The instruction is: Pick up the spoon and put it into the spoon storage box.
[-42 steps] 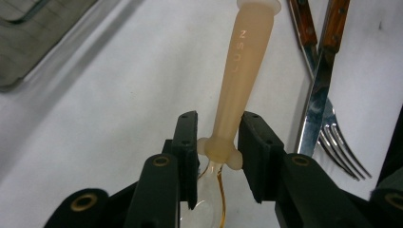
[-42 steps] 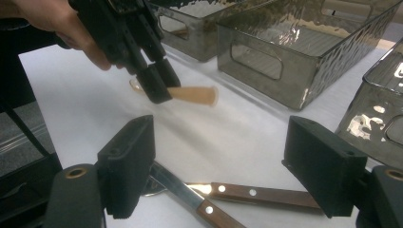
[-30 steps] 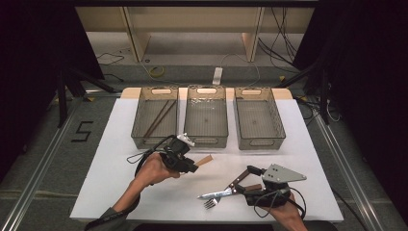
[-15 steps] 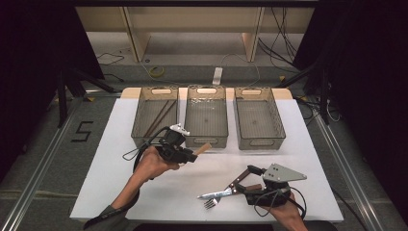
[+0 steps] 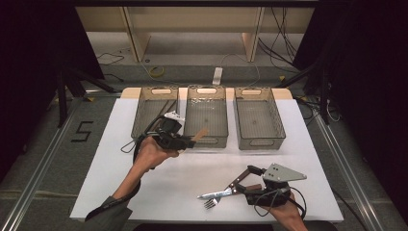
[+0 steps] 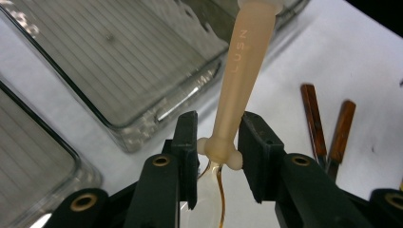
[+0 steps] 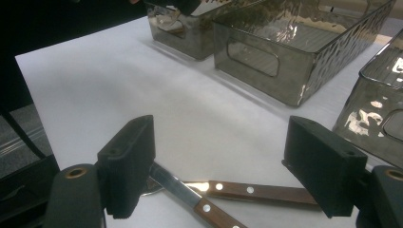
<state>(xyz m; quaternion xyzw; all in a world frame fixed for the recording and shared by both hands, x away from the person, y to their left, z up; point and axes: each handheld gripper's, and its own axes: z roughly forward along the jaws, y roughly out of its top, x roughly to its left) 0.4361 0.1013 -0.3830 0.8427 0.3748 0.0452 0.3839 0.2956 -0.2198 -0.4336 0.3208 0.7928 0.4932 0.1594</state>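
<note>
**Spoon lifted toward the middle bin**

Since the earlier frame, the left tool [image 5: 185, 141] has risen and travelled away from the person, from the open worktop [image 5: 120, 159] up to the near edge of the bins, carrying the spoon [image 6: 240, 71] with it. Its jaws are clamped on the pale plastic spoon just where the handle meets the bowl; the handle sticks out ahead of the tool and the clear bowl lies back between the jaws. In the high view the handle tip reaches over the near rim of the middle bin [image 5: 207, 139], which sits directly ahead of the tool, with the left bin [image 5: 144, 110] beside it and the right bin [image 5: 269, 139] farther off.

The right tool [image 5: 250, 179] has not shifted. It rests low over the worktop near the person, its jaws standing wide apart and holding nothing. Between and just below those jaws lie two wooden-handled pieces, a fork [image 5: 219, 196] and a second utensil [image 7: 247, 191] whose kind cannot be told, their handles crossing. Both lie on the worktop, well apart from the left tool.
</note>
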